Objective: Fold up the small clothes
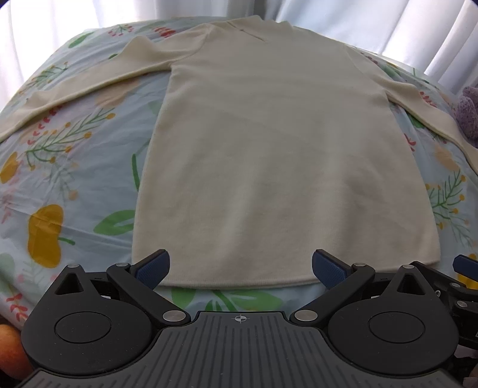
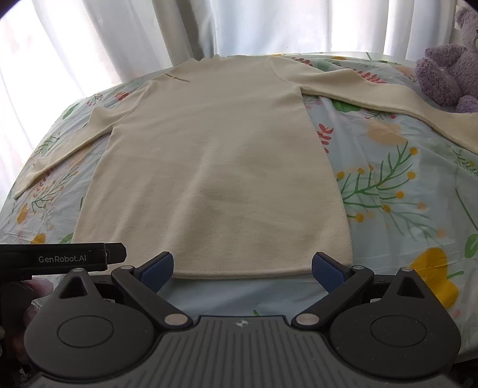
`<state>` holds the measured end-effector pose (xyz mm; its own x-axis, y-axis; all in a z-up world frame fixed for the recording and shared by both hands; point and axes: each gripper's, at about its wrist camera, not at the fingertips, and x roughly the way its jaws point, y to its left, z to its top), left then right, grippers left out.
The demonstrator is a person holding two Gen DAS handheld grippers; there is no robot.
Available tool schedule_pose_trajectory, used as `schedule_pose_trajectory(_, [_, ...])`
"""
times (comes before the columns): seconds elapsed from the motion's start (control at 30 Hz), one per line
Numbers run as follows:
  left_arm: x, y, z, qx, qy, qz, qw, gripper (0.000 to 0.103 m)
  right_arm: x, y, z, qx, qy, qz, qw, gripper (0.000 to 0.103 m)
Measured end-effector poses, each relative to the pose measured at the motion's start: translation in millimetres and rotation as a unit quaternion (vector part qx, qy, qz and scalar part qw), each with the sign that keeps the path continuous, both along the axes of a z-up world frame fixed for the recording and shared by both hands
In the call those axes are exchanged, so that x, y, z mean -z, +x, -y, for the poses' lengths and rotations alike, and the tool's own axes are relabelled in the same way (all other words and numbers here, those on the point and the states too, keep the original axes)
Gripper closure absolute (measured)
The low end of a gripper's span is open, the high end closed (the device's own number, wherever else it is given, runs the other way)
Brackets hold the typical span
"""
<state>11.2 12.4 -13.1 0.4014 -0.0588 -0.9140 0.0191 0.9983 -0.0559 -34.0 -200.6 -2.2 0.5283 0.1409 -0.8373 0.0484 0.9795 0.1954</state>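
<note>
Cream long-sleeve top (image 1: 269,155) lies flat on floral bedsheet (image 1: 74,167), hem toward the cameras, both sleeves spread outward. Left gripper (image 1: 240,267) fully spread, holding nothing, just at the hem. Right gripper (image 2: 242,267) same: blue pads (image 2: 156,270) wide apart, empty. Purple plush bear (image 2: 448,68) near right sleeve, white curtain (image 2: 209,27) behind.

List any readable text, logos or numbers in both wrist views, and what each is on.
"GenRobot.AI": white print on the black side of the left gripper's body, seen at the left edge of the right wrist view.
No other text: the cream sweater, the floral bedsheet and the purple plush toy carry none. The small crosshair marks on each gripper's grey deck are symbols, not letters.
</note>
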Motion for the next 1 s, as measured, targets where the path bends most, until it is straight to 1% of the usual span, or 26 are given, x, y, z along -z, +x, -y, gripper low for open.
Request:
schedule_pose_trajectory(0.1, [1,2,0,0.000,0.000,-0.002,1.0000,0.000,2,2,-1,-0.002,0.001,-0.002,1.000,0.004])
schedule_pose_trajectory(0.4, [4,7,-1,0.002,0.002,-0.006,1.0000,0.000,6,6,1,-0.012,0.040,-0.012,0.999,0.004])
schedule_pose_trajectory(0.5, [3,8,-2,-0.001,-0.004,-0.006,1.0000,0.000,7,8,3,-0.010,0.055,-0.018,0.998,0.004])
schedule_pose_trajectory(0.67, [2,11,-4,-0.008,-0.011,0.000,0.9999,0.000,7,11,9,-0.005,0.077,-0.015,0.997,0.004])
schedule_pose_trajectory(0.8, [3,16,-2,-0.005,-0.022,0.001,0.9997,0.000,10,15,14,-0.007,0.110,-0.018,0.994,0.005])
schedule_pose_trajectory(0.87, [3,19,-1,0.001,-0.035,0.002,0.9994,0.000,13,17,23,0.003,0.142,-0.010,0.990,0.012])
schedule_pose_trajectory(0.93, [2,24,1,-0.001,-0.043,0.009,0.9990,0.000,14,23,42,0.031,0.166,0.003,0.986,0.029])
schedule_pose_trajectory(0.97, [2,27,1,-0.001,-0.048,0.014,0.9988,0.000,14,28,57,0.056,0.175,0.016,0.983,0.033])
schedule_pose_trajectory(1.0, [1,30,1,-0.002,-0.053,0.019,0.9984,0.000,14,32,72,0.078,0.180,0.030,0.980,0.042])
